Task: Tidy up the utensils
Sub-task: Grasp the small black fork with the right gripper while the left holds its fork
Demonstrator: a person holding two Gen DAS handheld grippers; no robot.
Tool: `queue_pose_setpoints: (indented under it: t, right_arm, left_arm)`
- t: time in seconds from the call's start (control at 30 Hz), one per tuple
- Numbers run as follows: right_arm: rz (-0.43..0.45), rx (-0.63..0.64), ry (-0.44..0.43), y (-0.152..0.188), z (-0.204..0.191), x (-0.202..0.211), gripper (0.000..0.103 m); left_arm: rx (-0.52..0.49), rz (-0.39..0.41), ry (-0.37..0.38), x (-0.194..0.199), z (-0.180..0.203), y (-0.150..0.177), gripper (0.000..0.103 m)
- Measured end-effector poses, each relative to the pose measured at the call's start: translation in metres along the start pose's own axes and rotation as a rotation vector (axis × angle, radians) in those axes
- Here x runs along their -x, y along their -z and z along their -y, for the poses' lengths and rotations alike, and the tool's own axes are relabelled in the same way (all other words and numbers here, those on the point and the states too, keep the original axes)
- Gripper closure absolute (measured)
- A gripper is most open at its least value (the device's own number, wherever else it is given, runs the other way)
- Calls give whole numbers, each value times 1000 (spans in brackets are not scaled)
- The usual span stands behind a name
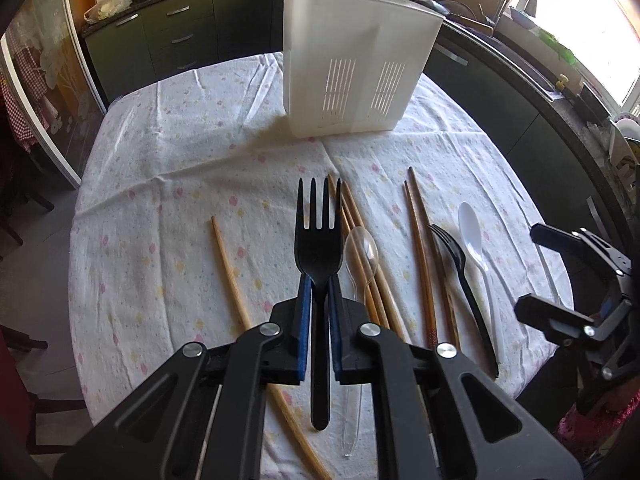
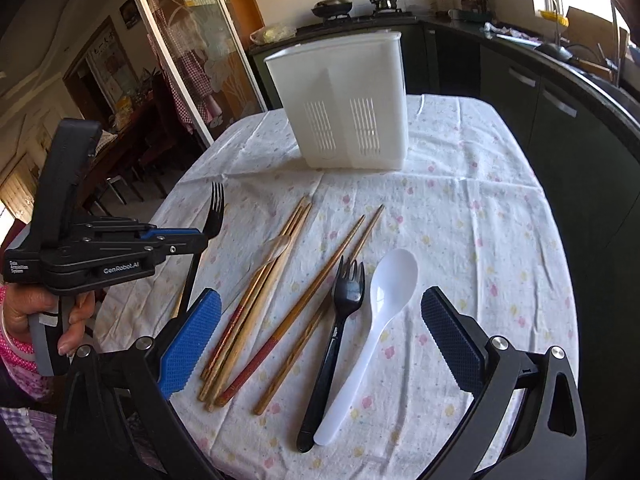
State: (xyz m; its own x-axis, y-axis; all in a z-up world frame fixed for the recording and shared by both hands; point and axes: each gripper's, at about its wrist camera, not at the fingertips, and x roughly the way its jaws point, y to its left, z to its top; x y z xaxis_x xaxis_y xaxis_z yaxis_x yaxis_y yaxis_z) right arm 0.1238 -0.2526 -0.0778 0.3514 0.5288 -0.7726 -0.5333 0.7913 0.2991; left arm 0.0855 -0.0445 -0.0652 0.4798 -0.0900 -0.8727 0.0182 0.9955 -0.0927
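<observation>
Left wrist view: the left gripper is clamped on a black fork, its blue pads pressing the handle just below the head, tines pointing up the frame toward the white utensil holder. The fork is lifted clear of the cloth-covered counter. Beneath and beside it lie a clear spoon across a bundle of chopsticks, a lone chopstick to the left, another pair of chopsticks to the right, then a second black fork and a white spoon side by side. The right gripper shows at the right edge, jaws spread.

Right wrist view: the right gripper hangs wide open over the counter, nothing between its blue pads. Between them on the cloth lie the second black fork and white spoon, touching along their handles, with chopsticks to the left. A hand holds the left gripper at the left edge, the black fork sticking up from it. The utensil holder stands upright at the far end.
</observation>
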Motion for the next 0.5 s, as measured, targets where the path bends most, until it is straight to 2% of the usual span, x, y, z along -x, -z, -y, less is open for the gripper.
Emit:
queue_pose_setpoints:
  t: [0.1,0.17,0.2,0.27,0.3,0.4,0.5]
  right_arm:
    - [-70,-35,-39,-2,4,-19,6]
    - [-88,-53,-74,-2,6,-24,21]
    - [-97,-59,-91,-3,5,-26,32]
    - [-120,-57,-100,-3,2,-30,36]
    - [-130,-51,-98,-2,0,-32,37]
    - [-153,-49,-62,-1,-1,-37,53]
    - [-183,-44,-26,1,-1,-45,55]
  left_arm:
    - [3,25,16,9,0,-2,95]
    - [4,36,23,12,-2,-3,95]
    - [3,41,27,14,-2,-3,95]
    - [3,50,34,17,-3,-2,95]
    - [1,54,36,18,-3,-3,95]
    - [-1,66,41,22,-3,-2,95]
    - [-1,76,47,24,-4,-1,95]
